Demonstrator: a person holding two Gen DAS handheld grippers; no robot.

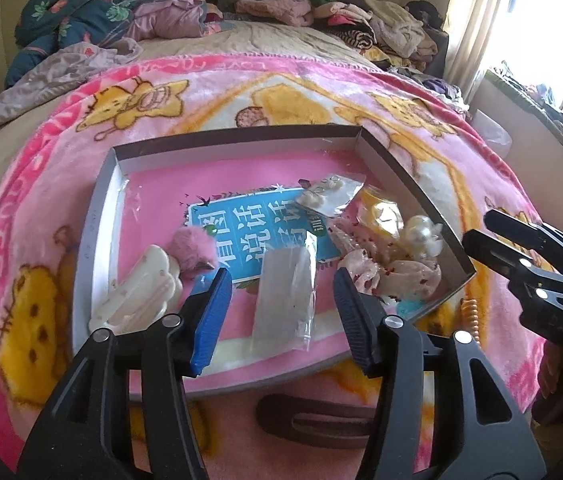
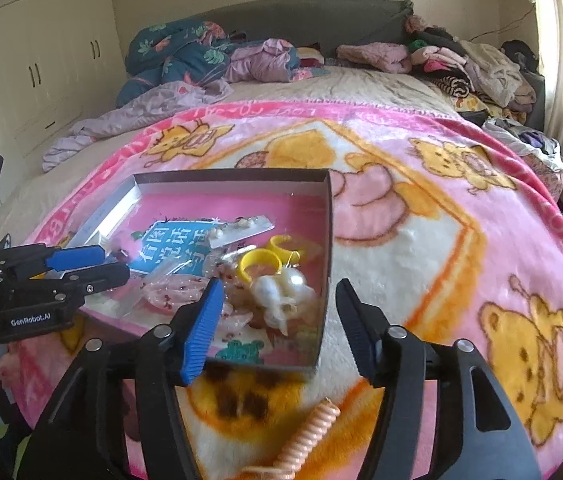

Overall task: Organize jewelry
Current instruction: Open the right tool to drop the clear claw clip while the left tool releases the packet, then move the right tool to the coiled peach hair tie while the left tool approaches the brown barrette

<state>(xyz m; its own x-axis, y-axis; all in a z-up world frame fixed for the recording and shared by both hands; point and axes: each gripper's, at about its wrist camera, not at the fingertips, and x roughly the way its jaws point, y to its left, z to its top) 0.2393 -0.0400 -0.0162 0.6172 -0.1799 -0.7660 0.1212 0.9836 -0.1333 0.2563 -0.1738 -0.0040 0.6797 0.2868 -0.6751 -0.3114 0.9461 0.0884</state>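
Left wrist view: my left hand-held gripper (image 1: 283, 312) hangs released over the clear flat plastic packet (image 1: 285, 300) near the shallow cardboard box's (image 1: 241, 136) front edge, probably to grip it; right wrist view: my right hand-held gripper (image 2: 277, 320) gapes empty above the box's front right corner, over the white pearl hair ornament (image 2: 281, 292); a coiled peach hair tie (image 2: 305, 436) lies outside on the pink cartoon blanket (image 2: 441, 240), likely unsorted.

Shallow open box (image 1: 413, 184), pink floor, grey walls, lying flat.

Inside the box:
- white hair clip (image 1: 137, 292) flat at the near left corner
- pink fluffy clip (image 1: 193, 250) just beside it
- clear plastic packet (image 1: 285, 300) at mid-near floor
- pearl ornament (image 2: 281, 288) against the right wall
- yellow rings (image 2: 261, 262) just behind the pearls

Outside the box: peach coil hair tie (image 2: 309, 436), off its near right corner.
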